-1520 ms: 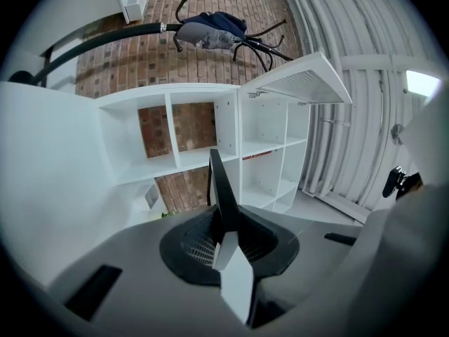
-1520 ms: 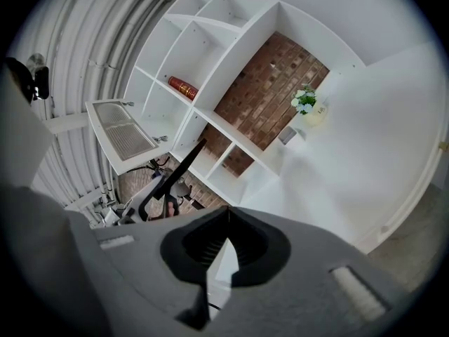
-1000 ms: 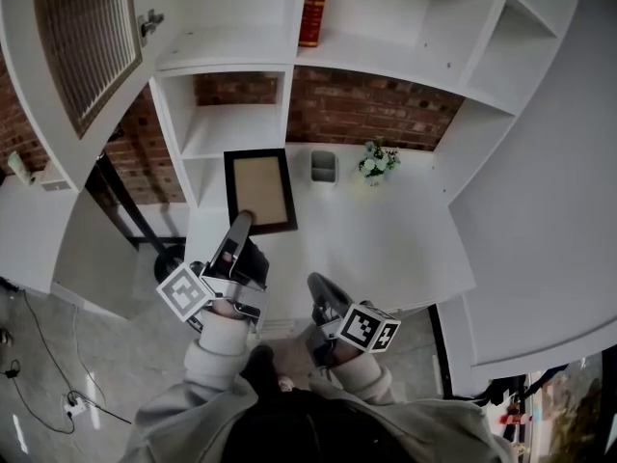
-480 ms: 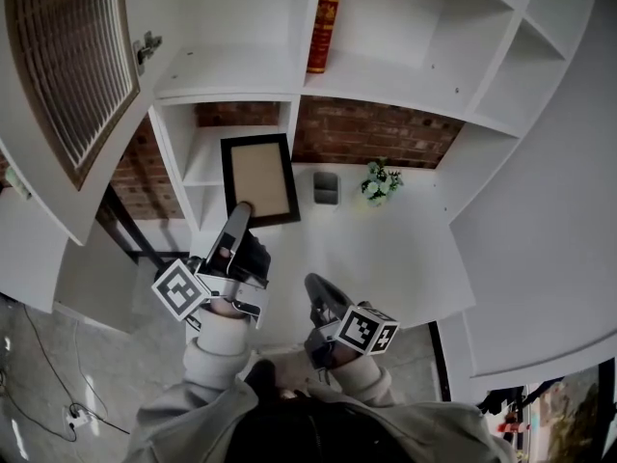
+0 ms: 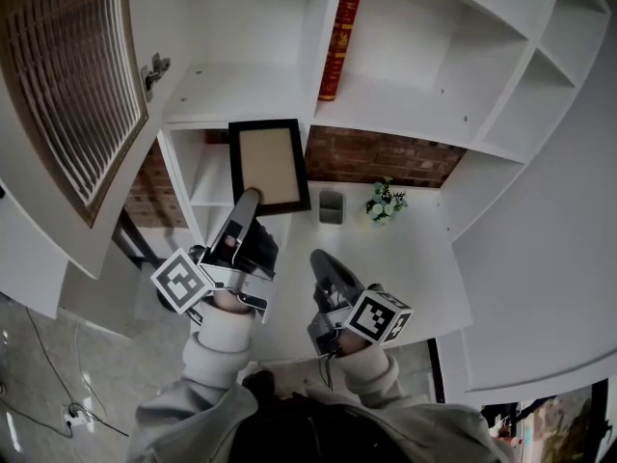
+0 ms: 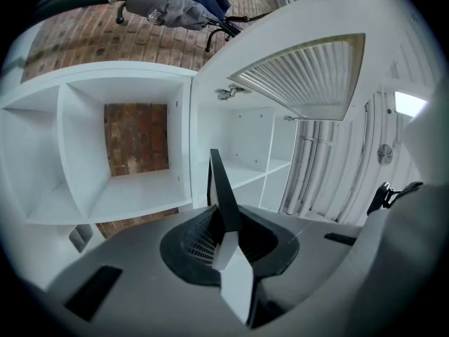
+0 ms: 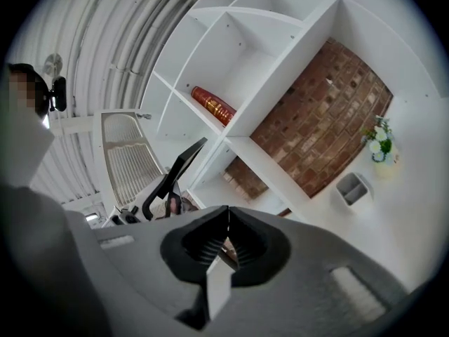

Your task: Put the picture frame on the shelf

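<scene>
The left gripper (image 5: 249, 199) is clenching its jaws on the bottom edge of the picture frame (image 5: 269, 165), which the left gripper view is showing edge-on, pinched between them. The frame is standing upright in the air, clear of the counter (image 5: 416, 258), with its tan panel facing the head camera. Its top edge is lying just under the front lip of the white shelf (image 5: 236, 90) at 12 o'clock from it; whether the two are touching I cannot tell. The right gripper (image 5: 320, 258) is hovering at 4 o'clock from the left one, its jaws pressed together with nothing between them. A red book (image 5: 342, 35) is standing in the next compartment, at 1 o'clock from the frame. On the counter, a small grey holder (image 5: 331, 205) and a little flowering plant (image 5: 385, 202) are sitting side by side at 4 o'clock from the frame, before the brick wall (image 5: 386, 152). A louvred door (image 5: 67, 95) is hanging open at 9 o'clock.
</scene>
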The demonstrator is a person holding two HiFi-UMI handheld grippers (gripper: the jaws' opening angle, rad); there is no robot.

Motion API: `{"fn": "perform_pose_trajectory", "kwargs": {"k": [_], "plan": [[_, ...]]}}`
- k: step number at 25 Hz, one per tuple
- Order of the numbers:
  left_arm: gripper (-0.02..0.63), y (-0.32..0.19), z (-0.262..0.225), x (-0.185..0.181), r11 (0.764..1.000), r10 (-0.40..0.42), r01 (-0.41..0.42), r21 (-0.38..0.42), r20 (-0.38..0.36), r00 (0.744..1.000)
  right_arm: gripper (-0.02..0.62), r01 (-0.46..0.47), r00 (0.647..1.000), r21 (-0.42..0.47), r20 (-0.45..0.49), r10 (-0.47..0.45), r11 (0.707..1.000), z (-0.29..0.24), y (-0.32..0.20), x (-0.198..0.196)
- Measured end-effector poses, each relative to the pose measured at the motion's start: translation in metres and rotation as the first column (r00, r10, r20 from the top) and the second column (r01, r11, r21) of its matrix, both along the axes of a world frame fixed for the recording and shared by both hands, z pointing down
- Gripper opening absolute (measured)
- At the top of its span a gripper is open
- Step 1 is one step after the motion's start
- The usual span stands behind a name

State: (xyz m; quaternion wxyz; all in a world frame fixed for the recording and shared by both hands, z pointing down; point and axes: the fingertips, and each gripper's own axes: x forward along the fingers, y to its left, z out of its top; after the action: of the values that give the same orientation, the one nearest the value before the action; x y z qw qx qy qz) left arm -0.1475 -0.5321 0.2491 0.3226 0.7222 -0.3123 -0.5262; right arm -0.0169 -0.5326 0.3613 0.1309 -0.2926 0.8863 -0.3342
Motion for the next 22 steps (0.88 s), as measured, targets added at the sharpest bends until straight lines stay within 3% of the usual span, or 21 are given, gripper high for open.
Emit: {"fn": "perform_pose_trajectory", "kwargs": {"k": [9, 22], "plan": [[0.051, -0.035, -0.017, -0.019, 0.998, -0.022, 0.021, -0.059, -0.024, 0.999, 0.0, 0.055, 0.998, 0.078, 0.008, -0.056, 0.995, -0.05, -0.022, -0.029], [0.051, -0.094, -0.035, -0.049, 0.988, -0.068, 0.05, -0.143, -0.123, 0.99, 0.0, 0.065, 0.997, 0.148, 0.024, -0.069, 0.987, -0.082, -0.048, -0.051]]}}
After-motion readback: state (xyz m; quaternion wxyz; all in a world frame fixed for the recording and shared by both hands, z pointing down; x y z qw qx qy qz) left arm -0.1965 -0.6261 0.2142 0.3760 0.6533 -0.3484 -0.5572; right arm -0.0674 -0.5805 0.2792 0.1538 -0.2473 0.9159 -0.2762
